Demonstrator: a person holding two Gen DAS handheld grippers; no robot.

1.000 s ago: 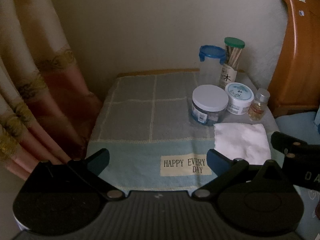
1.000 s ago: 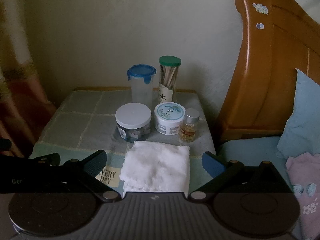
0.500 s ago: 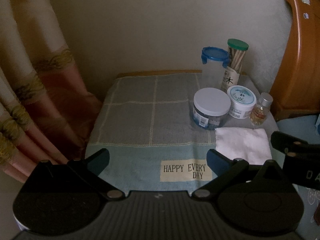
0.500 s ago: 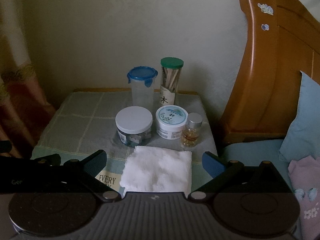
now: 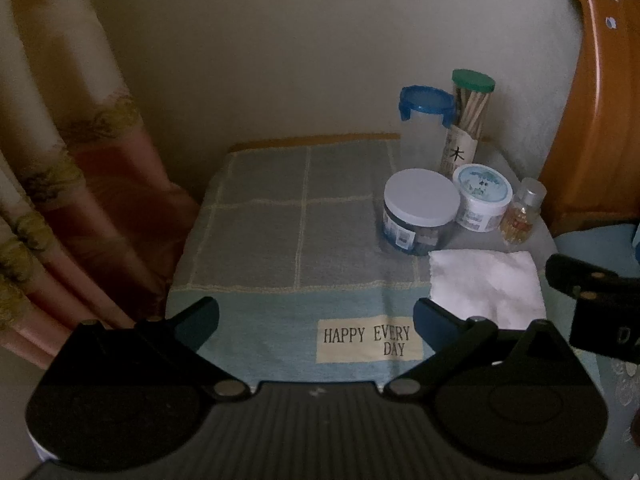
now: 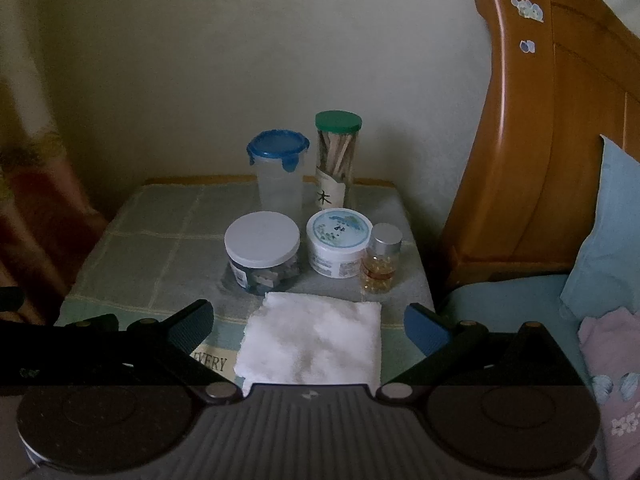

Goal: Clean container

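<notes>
A clear container with a blue clip lid [image 5: 425, 128] [image 6: 279, 172] stands at the back of a small cloth-covered table [image 5: 280, 220] [image 6: 160, 240]. A folded white cloth [image 5: 486, 286] [image 6: 314, 344] lies at the table's front right. My left gripper [image 5: 316, 316] is open above the front edge, over the "HAPPY EVERY DAY" label, holding nothing. My right gripper [image 6: 310, 324] is open too, its fingers either side of the white cloth and above it. The right gripper's body shows at the left wrist view's right edge [image 5: 592, 300].
A white-lidded jar [image 5: 420, 212] [image 6: 262, 256], a white tub with a printed lid [image 5: 482, 196] [image 6: 340, 242], a small amber bottle [image 5: 522, 216] [image 6: 382, 258] and a green-lidded stick jar [image 5: 468, 120] [image 6: 336, 160] crowd the table's right. Curtain [image 5: 60, 180] at left, wooden headboard [image 6: 520, 160] and pillow [image 6: 612, 232] at right.
Both grippers have drawn back and risen slightly, so the table and jars sit a little lower and smaller in view. Nothing on the table has moved.
</notes>
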